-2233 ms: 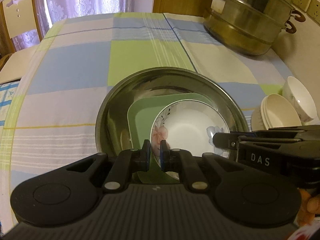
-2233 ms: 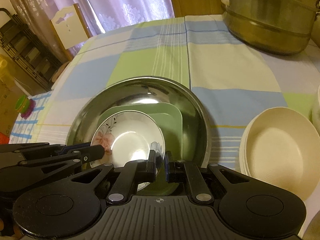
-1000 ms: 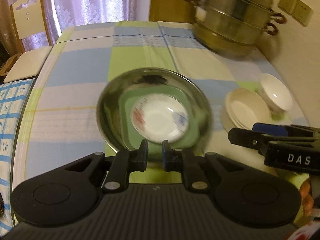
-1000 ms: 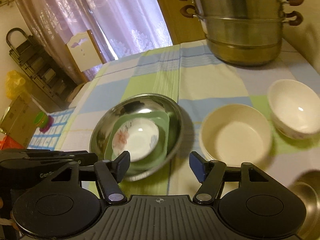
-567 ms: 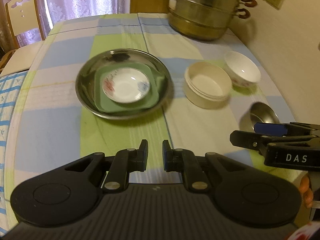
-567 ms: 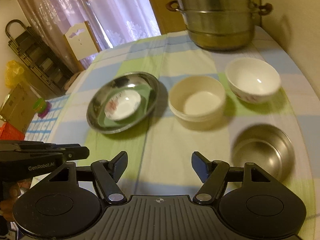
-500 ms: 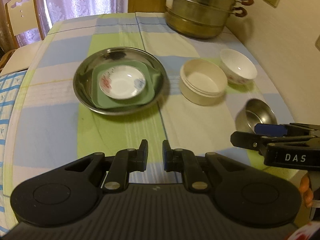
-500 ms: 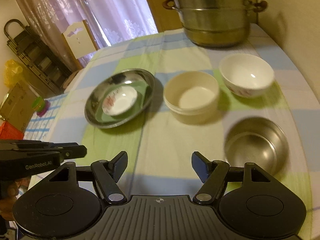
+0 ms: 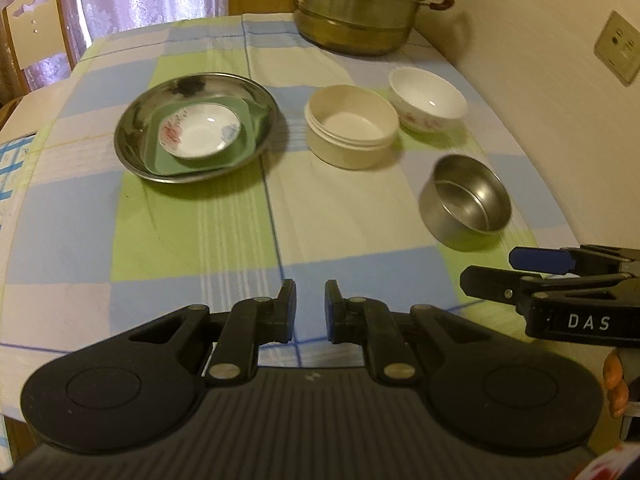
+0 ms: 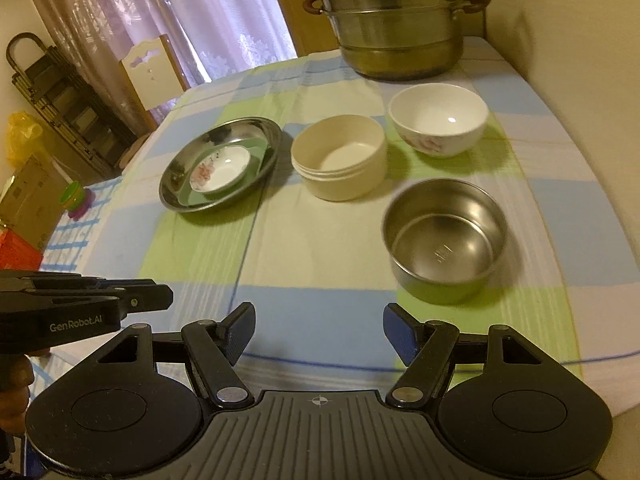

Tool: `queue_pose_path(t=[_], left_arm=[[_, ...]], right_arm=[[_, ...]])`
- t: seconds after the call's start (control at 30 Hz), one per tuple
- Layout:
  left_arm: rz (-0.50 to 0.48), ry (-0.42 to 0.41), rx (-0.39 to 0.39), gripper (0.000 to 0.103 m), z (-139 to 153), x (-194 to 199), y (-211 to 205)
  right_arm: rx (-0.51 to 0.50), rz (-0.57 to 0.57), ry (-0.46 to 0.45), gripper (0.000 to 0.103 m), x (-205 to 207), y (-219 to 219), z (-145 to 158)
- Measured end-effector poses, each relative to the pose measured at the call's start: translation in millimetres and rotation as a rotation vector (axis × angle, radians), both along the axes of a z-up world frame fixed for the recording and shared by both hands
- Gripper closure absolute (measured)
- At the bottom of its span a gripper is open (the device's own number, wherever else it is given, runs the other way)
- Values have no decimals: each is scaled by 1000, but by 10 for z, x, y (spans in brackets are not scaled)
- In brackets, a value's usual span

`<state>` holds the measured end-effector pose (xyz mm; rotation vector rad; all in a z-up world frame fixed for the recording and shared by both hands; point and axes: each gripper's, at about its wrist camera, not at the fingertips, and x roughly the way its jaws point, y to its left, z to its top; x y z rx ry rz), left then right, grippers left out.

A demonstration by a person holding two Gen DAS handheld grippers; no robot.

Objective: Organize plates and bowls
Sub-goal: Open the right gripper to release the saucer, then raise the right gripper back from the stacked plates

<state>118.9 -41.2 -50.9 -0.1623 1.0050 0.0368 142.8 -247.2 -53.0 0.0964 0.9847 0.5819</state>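
Over the desk (image 9: 192,240) my left claw (image 9: 310,312) is nearly shut on nothing, my right claw (image 10: 319,330) wide and empty. Ahead: tray (image 9: 256,96) holding plate (image 9: 236,152) and saucer (image 9: 200,132); three bowls (image 10: 340,156) beside.

Straight ahead of the fingers lies a checked woven tablecloth (image 9: 192,216), soft and matt, while up to the left the wide steel dish (image 9: 196,128) shines like a mirror around a matt green plastic plate (image 9: 240,136) and a glossy glazed floral saucer (image 9: 200,132). Right of those come the cream bowls (image 10: 340,156), dull and ridged at the rim, a glossy white porcelain bowl (image 10: 438,124), and a brushed steel bowl (image 10: 444,236) nearest the right gripper (image 10: 319,334), whose matt black plastic carries ribbed blue pads (image 10: 400,332). Far back gleams the polished metal steamer (image 10: 396,20).
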Motion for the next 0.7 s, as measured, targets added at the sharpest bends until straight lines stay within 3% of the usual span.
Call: queue_pose_path(t=[0.7], left_arm=[[-38,-30,33,91,60,-285,-561]], right_arm=[[0,-78,-1,32,-332,-596,-1]])
